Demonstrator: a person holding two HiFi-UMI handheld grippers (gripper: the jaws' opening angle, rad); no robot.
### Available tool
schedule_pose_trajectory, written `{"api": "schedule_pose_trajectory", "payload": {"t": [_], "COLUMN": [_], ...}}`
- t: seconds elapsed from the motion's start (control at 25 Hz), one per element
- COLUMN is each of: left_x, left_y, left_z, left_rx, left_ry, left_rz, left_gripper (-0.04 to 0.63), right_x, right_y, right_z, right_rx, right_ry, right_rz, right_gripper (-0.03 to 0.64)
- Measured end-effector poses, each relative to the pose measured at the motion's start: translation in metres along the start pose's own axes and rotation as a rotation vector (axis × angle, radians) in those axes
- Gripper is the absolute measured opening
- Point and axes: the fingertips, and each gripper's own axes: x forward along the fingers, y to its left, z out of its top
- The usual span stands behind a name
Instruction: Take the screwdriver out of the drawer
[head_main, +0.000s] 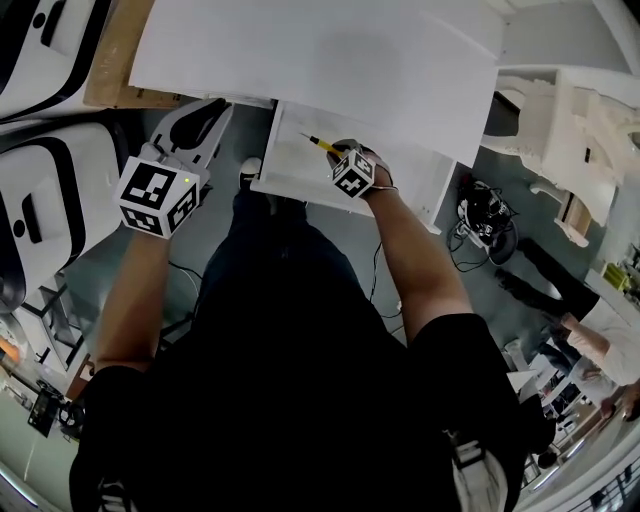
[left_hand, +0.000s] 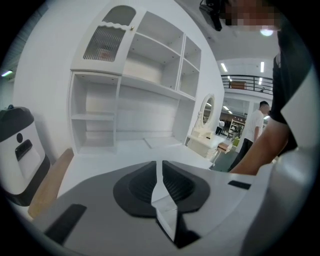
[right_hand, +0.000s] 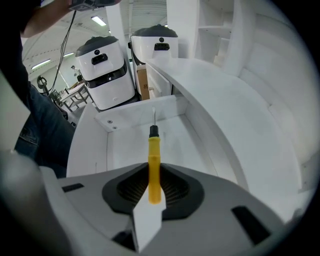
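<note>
- Head view:
  - The right hand-held gripper (head_main: 340, 158) is over the open drawer (head_main: 290, 175), which juts out from under the white bench (head_main: 300, 50).
  - The screwdriver (head_main: 322, 143) sticks out of its jaws, with the yellow handle nearest the pads and the tip pointing toward the bench.
  - The left hand-held gripper (head_main: 210, 115) is off to the side, well apart from the drawer and over the floor beside it.
- Left gripper view:
  - The left hand-held gripper (left_hand: 161, 175) has its jaws drawn together, with only a thin slit between them and nothing in it.
  - It looks across the bench top at white shelves (left_hand: 130, 100) and takes no part in the grip.
- Right gripper view:
  - The right hand-held gripper (right_hand: 154, 176) is clamped on the rear part of the yellow handle.
  - The black collar and the thin metal shaft reach forward toward the drawer's end wall (right_hand: 135, 117).
  - The tool appears to hang clear of the drawer floor but within the drawer's outline, so it is not yet out.
- Handling, as I judge it:
  - The screwdriver is light, stiff and not fragile.
  - The plastic handle looks smooth and slim, so it could pivot or slide between the pads.
  - Most of its length overhangs the grip, so a hold nearer the middle of the handle would steady it.
  - The handle is the part to take, since the shaft is too thin to pinch well.
  - The tip needs room from the drawer wall and the bench edge on the way out.
</note>
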Motion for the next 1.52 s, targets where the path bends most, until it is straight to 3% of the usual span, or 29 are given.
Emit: {"api": "schedule_pose_trajectory", "payload": {"t": [0.88, 1.52], "left_x": [-0.029, -0.023], "left_y": [-0.039, -0.049], "left_z": [0.053, 0.074], "left_rx": [0.076, 0.143], "left_ry": [-0.062, -0.05], "left_rz": [-0.033, -0.112], "left_gripper": [0.051, 0.051], "right_x": [-0.142, -0.236], "right_y": [-0.035, -0.058], "right_z": [0.04, 0.025], "right_rx": [0.172, 0.478], "right_ry": [-0.242, -0.442], "right_rz": [-0.181, -0.307], "right_gripper": [0.081, 0.081]}}
